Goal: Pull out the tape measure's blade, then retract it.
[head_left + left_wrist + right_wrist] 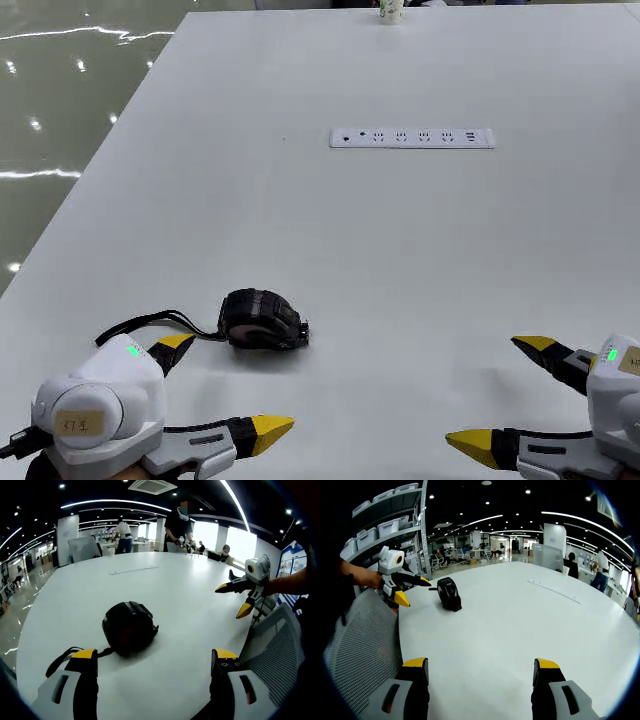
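White tabletop (400,250) runs wide and bare under bright office lighting, with glossy floor off to its left edge and, in the gripper views, people standing and sitting at desks far behind. A white power strip (412,138) lies flat toward the far side, and a small cup (391,10) stands at the far edge. The tape measure (262,320), a black case, rests on the table on the near left, with its dark wrist strap (140,325) trailing away from it toward the left. The left gripper (240,382) hangs just short of the case, its yellow-tipped jaws spread wide with nothing between them; one tip sits close beside the strap, and I cannot tell whether it touches. In the left gripper view the case lies ahead, centred between the two jaws. The right gripper (482,390) is at the near right, well apart from the tape measure, its jaws likewise spread and empty over bare table. A grey mesh chair back (275,640) shows near the table's rim, and shelving with storage bins (385,525) stands behind.
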A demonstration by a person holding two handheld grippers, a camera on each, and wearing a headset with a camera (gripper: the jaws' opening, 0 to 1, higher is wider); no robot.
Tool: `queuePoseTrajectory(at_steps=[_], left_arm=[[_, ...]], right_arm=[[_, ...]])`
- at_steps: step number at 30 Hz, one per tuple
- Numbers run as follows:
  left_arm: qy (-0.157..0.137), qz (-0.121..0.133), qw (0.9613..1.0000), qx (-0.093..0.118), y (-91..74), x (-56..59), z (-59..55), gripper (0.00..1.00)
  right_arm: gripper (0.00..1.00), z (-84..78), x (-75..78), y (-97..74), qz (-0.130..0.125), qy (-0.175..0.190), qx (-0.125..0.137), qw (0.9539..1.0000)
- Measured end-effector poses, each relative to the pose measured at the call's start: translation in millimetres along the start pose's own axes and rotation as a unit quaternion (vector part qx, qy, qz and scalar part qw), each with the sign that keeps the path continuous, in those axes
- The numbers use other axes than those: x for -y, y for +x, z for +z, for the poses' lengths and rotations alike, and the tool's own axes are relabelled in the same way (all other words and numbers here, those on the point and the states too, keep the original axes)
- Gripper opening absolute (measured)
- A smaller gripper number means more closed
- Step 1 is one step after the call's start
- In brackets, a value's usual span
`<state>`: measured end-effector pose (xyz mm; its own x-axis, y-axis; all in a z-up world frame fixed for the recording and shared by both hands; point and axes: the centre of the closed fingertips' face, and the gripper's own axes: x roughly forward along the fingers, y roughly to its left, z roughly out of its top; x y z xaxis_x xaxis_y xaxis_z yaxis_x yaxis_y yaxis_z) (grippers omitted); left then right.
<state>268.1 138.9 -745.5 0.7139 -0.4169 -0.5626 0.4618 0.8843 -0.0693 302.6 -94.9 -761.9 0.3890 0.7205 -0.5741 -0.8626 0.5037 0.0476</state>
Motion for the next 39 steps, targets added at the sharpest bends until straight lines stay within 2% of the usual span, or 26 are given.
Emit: queuePoseTrajectory(at_steps=[15,24,39], left_arm=[[0.020,-0.002,0.9998,0.006,-1.3,8.1,5.9,0.99],[0.016,-0.023,0.9996,0.007,-3.8,17.2,3.8,0.99],[0.013,-0.026,0.9995,0.015,-10.3,14.2,9.1,0.99]], right_arm=[[0.96,8.0,-6.1,-3.9,-0.001,0.012,0.033,0.9994],[0.99,12.4,-13.5,-4.2,0.009,0.023,0.043,0.9988],[0.99,14.9,-13.2,-7.6,0.002,0.025,0.047,0.9986]])
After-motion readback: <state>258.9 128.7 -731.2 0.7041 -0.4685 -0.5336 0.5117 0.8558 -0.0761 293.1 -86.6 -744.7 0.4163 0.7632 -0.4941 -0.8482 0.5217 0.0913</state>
